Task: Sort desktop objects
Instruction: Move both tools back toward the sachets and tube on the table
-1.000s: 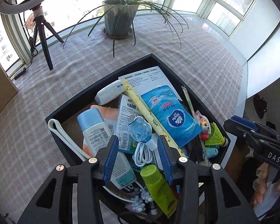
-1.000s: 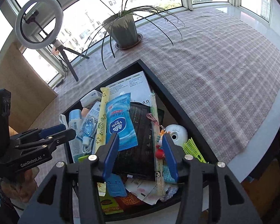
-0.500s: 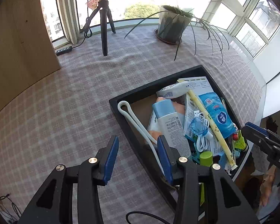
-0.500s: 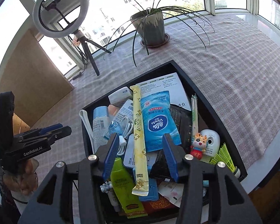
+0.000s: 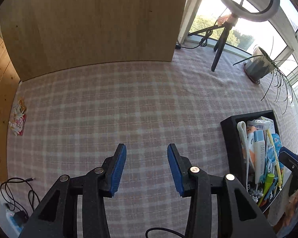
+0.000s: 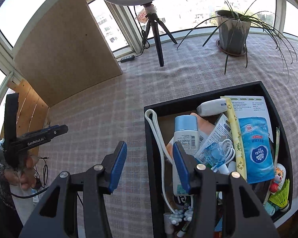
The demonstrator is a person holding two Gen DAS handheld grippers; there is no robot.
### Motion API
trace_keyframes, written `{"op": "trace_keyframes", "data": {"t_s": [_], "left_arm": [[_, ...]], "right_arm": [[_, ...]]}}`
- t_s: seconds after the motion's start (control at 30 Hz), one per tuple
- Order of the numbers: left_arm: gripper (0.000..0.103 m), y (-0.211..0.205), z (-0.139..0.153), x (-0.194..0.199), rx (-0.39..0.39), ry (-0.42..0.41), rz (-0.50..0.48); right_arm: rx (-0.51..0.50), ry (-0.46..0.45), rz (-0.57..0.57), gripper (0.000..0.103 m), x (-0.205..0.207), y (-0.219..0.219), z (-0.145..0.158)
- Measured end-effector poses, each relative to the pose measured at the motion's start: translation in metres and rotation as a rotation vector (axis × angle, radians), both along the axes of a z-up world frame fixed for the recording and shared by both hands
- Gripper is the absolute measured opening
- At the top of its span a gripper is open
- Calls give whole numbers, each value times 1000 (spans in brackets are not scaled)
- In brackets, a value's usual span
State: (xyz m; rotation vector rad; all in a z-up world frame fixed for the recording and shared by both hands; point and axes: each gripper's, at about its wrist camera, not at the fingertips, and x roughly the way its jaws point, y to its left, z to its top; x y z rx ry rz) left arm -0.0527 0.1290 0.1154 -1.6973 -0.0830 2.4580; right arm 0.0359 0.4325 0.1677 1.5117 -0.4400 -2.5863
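Red snack packet (image 5: 17, 122) only in left view, tissue pack (image 6: 257, 152) clear in right

A black tray (image 6: 150, 138) sits on the checked tabletop (image 6: 113, 119), crammed with loose items. A white bottle with a pale blue cap (image 6: 184, 136) lies near its left wall, beside a looped white strap (image 6: 156, 130). A blue Vinda tissue pack (image 6: 256, 150) rests on top, alongside a long yellow sachet (image 6: 235, 130), a coiled white cable (image 6: 226, 148) and a green shuttlecock (image 6: 281, 195).
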Motion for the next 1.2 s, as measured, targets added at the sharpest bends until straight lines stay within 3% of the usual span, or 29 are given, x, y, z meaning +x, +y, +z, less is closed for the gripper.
{"op": "trace_keyframes", "data": {"t_s": [0.47, 0.7, 0.9, 1.2], "left_arm": [[41, -206, -32, -27, -14, -27, 391], [41, -289, -65, -50, -10, -70, 562], [41, -330, -96, -72, 38, -135, 634], [41, -347, -117, -85, 30, -124, 640]], "right_arm": [[28, -41, 313, 47, -80, -157, -13], [45, -37, 486, 47, -130, -246, -20], [37, -62, 589, 47, -155, -300, -38], [-45, -104, 644, 47, -205, -355, -62]]}}
